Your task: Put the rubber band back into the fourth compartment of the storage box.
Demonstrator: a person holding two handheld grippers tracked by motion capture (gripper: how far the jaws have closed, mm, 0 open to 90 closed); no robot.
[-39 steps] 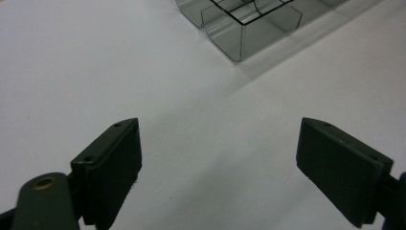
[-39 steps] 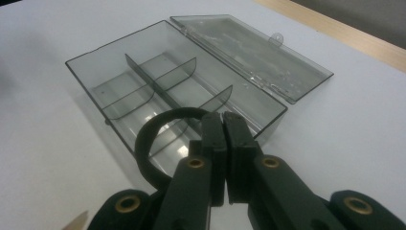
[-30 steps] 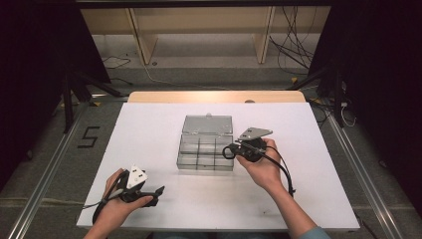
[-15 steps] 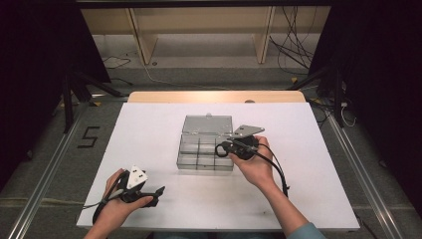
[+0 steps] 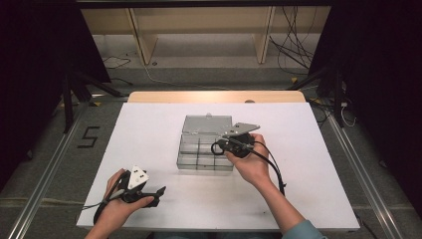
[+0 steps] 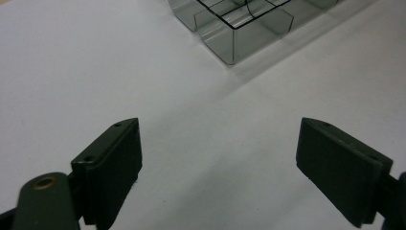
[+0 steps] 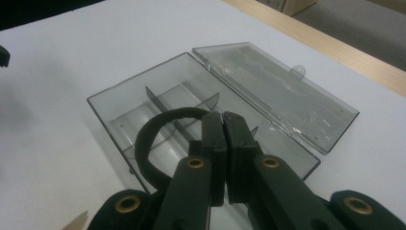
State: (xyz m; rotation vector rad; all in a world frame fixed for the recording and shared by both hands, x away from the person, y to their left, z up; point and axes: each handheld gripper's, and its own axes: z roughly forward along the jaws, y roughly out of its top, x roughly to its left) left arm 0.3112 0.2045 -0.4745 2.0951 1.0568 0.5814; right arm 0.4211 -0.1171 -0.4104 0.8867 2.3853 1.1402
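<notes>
A clear plastic compartment box (image 5: pixel 199 159) lies mid-table with its lid (image 5: pixel 206 124) folded open behind it. My right gripper (image 5: pixel 222 145) hangs over the box's right side, shut on a black ring (image 5: pixel 216 148). In the right gripper view the closed jaws (image 7: pixel 223 120) pinch the ring (image 7: pixel 142 143), which loops out to their left above the divided compartments (image 7: pixel 158 103); the lid (image 7: pixel 277 93) lies flat beyond. My left gripper (image 5: pixel 158 191) rests low near the table's front left, open with nothing between its pads (image 6: pixel 117 151), and faces a corner of the box (image 6: pixel 230 43).
The white table top (image 5: pixel 149 129) has bare room to the left and right of the box. A wooden strip (image 5: pixel 216 96) runs along the far edge. Metal rails (image 5: pixel 45 189) flank the table, with cables on the floor behind.
My right gripper has carried the black ring a little to the left, further over the open box. The left gripper has stayed put.
</notes>
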